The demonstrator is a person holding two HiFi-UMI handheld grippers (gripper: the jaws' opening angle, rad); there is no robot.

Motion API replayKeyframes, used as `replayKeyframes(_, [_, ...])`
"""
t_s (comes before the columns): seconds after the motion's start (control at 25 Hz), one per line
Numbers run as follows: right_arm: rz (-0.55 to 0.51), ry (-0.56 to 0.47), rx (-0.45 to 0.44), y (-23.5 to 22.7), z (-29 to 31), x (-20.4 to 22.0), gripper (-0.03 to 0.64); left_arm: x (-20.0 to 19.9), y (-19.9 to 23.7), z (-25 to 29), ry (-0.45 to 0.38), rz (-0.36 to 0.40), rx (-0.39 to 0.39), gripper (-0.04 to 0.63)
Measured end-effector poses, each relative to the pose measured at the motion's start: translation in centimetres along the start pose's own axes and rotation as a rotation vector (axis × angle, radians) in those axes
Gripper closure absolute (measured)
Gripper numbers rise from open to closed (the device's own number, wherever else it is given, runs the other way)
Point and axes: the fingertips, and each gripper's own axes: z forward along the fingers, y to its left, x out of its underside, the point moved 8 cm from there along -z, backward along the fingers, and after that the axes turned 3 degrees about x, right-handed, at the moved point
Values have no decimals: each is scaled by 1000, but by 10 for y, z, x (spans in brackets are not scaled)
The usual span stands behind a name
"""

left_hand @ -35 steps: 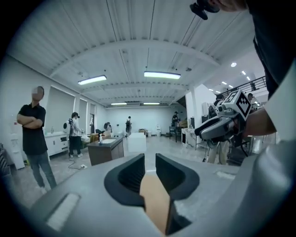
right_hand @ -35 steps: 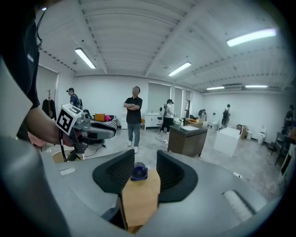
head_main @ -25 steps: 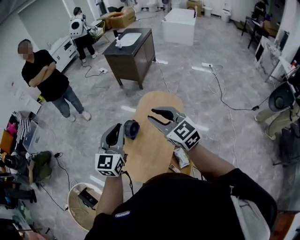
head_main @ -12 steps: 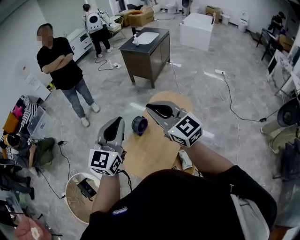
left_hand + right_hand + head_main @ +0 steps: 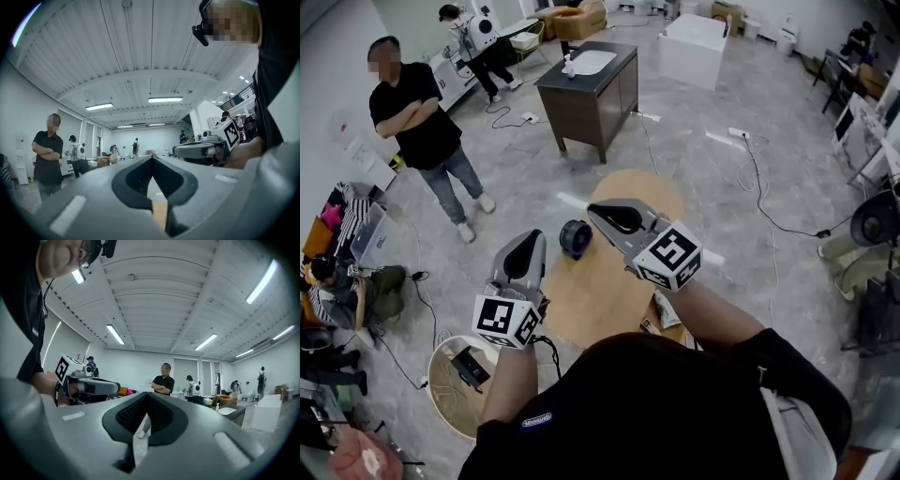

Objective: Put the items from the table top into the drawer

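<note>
A dark round roll [image 5: 575,238] lies at the left edge of the oval wooden table [image 5: 609,281] in the head view. My left gripper [image 5: 532,240] hangs just left of it, shut and empty; in the left gripper view [image 5: 151,157] its tips meet with nothing between them. My right gripper [image 5: 596,209] is just right of the roll and above it, also shut and empty, as the right gripper view [image 5: 146,393] confirms. Both point level, out into the room. A small packet [image 5: 664,310] shows under my right forearm at the table's near right; the drawer itself is hidden.
A person with crossed arms [image 5: 420,117] stands on the floor at left. A dark cabinet with a white basin [image 5: 588,82] and a white block [image 5: 695,47] stand beyond the table. A low round stand [image 5: 461,373] sits near left. Cables cross the floor [image 5: 750,169].
The right gripper's jaws were open a second ago and are now shut with nothing in them. Both grippers have risen a little above the table. The roll has stayed put.
</note>
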Motion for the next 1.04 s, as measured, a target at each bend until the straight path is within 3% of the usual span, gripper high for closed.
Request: replayKeyframes(1.04, [12, 13, 58, -17, -8, 7, 588, 5, 1, 17, 23, 3, 14, 594])
